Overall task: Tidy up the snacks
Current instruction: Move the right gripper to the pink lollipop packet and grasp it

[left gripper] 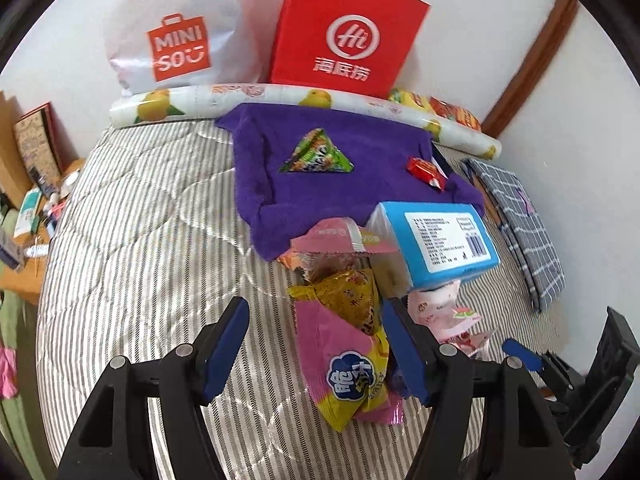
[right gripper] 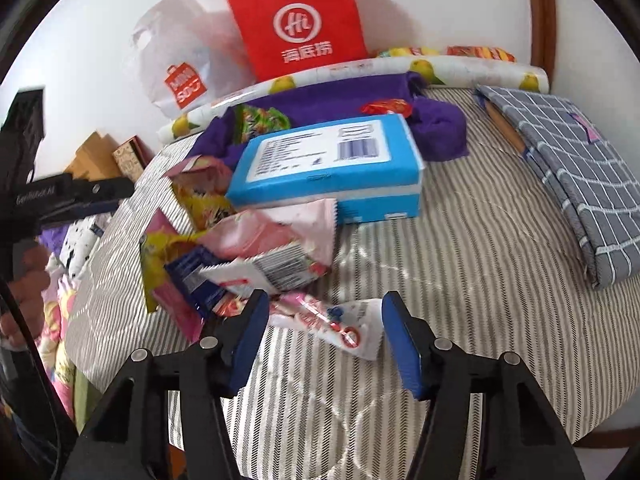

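On a striped bed, two snacks lie on the purple cloth (left gripper: 332, 184) while a snack pile (left gripper: 352, 320) remains unsorted; both grippers' jaws are spread, holding nothing.

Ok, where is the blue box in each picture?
Left wrist view: the blue box sits right of centre, tilted on the snack pile, just past the open left gripper.
Right wrist view: the blue box lies near the middle, beyond the open right gripper.
Shared landmark: the red Hi paper bag against the wall.
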A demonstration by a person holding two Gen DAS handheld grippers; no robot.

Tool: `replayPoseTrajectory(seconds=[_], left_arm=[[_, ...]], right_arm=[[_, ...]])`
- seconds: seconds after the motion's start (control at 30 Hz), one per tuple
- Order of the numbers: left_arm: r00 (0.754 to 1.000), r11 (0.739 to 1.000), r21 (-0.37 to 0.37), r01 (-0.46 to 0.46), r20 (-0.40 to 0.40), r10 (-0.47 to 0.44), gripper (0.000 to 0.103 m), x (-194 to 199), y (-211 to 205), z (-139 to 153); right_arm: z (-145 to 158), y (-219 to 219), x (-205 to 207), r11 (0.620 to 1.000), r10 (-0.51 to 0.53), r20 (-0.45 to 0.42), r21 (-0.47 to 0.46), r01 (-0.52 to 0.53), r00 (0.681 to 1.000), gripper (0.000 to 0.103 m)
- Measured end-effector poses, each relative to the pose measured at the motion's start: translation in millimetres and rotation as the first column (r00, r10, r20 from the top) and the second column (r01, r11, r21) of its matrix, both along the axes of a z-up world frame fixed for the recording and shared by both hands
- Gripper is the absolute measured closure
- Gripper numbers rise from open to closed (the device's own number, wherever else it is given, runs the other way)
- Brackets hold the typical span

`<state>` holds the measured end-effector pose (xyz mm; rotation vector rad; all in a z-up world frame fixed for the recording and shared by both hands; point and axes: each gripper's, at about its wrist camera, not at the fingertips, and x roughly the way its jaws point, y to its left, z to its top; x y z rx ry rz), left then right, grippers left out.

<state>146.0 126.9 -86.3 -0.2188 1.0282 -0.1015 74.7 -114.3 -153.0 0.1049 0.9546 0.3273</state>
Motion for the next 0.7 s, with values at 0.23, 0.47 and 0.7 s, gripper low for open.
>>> replayPoseTrajectory(seconds=[0.23,0.47,0.7], left_arm=[[0.997,0.997,-0.001,0.077,0.006,-0.077,0.036,8.8,-0.6,0.6],[0.996,0.995,-0.021,0.094,0.010,-0.094,0.036,10.1,6.3,-0.3],[0.998,0.997,-0.020,0.069,0.000,-0.069,0.036,4.0,7.6,-5.0]], right_arm=[[-3.8,20.4,-1.9,0.996,0.060,0.055,-0.074,-0.056,0.997,0.044],[-19.5,38.7,-4.4,0.983,0.133,0.053,-0.131,-0.125,0.990,0.044],[-25.5,44.9,0.0,0.964,0.210,0.083,-0.186,-0.192,0.974,0.042]])
